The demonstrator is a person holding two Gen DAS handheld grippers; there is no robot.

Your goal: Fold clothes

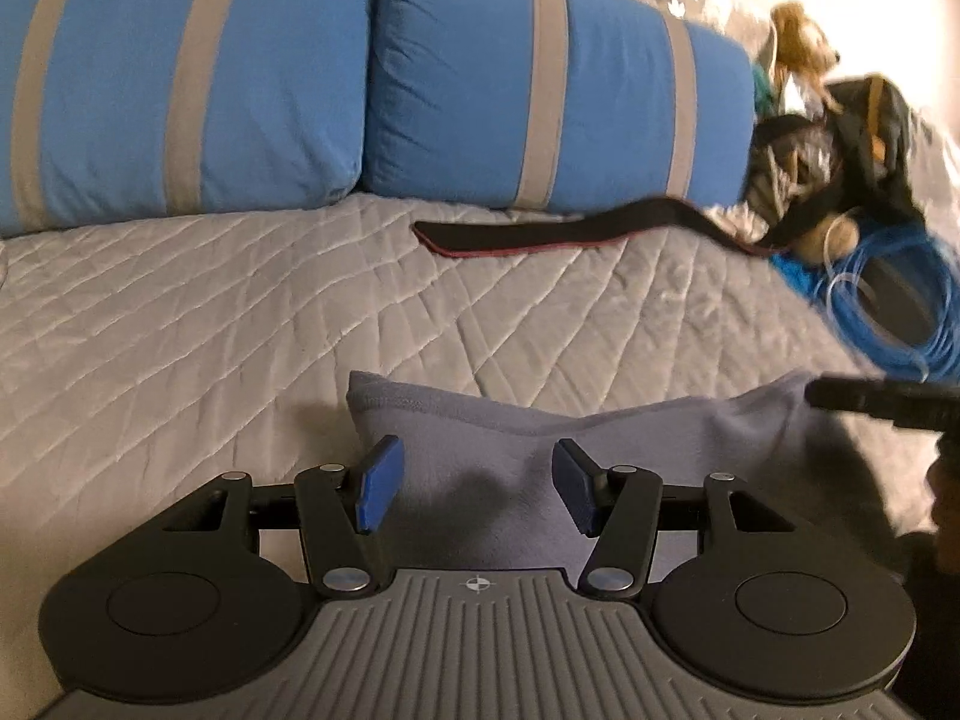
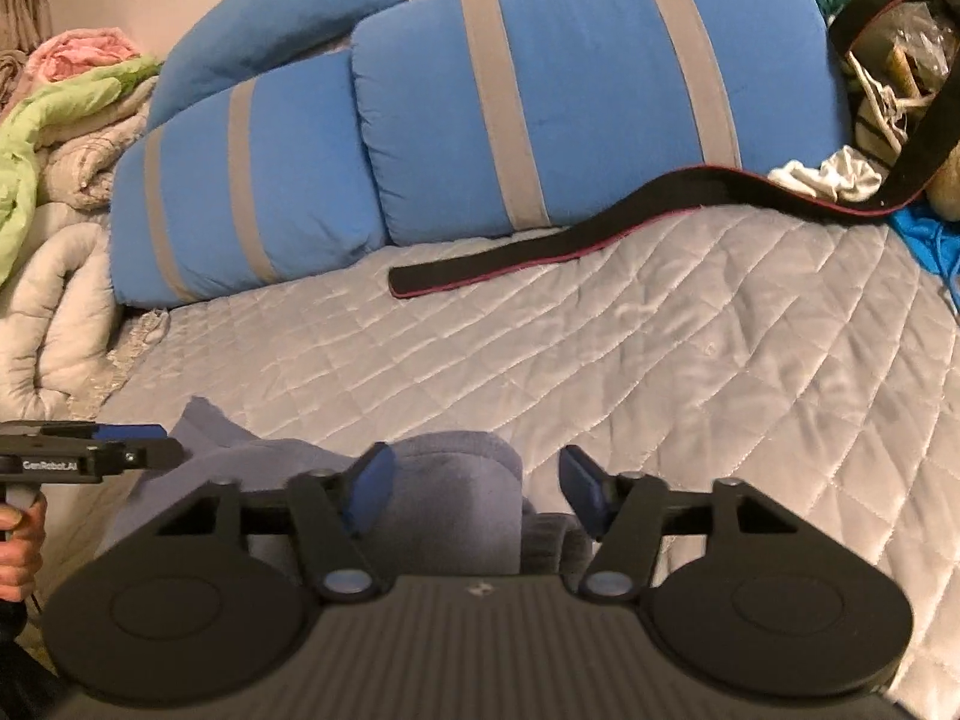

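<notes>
1. Left wrist view: a grey-blue fleece garment [image 1: 540, 438] lies on the quilted grey bedspread [image 1: 240, 312], close to the bed's near edge. It is partly folded, with a stitched hem along its far left corner.
2. Left gripper [image 1: 474, 489] hangs just over the garment with its jaws spread. The blue pads [image 1: 375, 489] stand clear of the cloth and pinch nothing.
3. Right wrist view: the right gripper [image 2: 477, 492] is likewise spread over a rounded, doubled-over part of the same garment [image 2: 462, 468]. Cloth sits between and below the jaws, but the pads do not press on it.
4. At the right edge of the left wrist view, the right gripper's dark finger meets the garment's raised far right corner; whether it touches is unclear.
5. Handling, as a judgement: the fleece looks soft, light and limp, not fragile. It should sag and bunch when lifted, and its nap should give the pads good purchase.
6. Best hold, as a judgement: pinch the hem or the corners, one gripper to each, so the fold stays square. Grabbing the thick rolled middle may drag several layers together.
7. Towards the bed's far edge lie two blue striped pillows [image 1: 372, 84] and a black strap with a red edge [image 1: 540, 234], well apart from the garment.
</notes>
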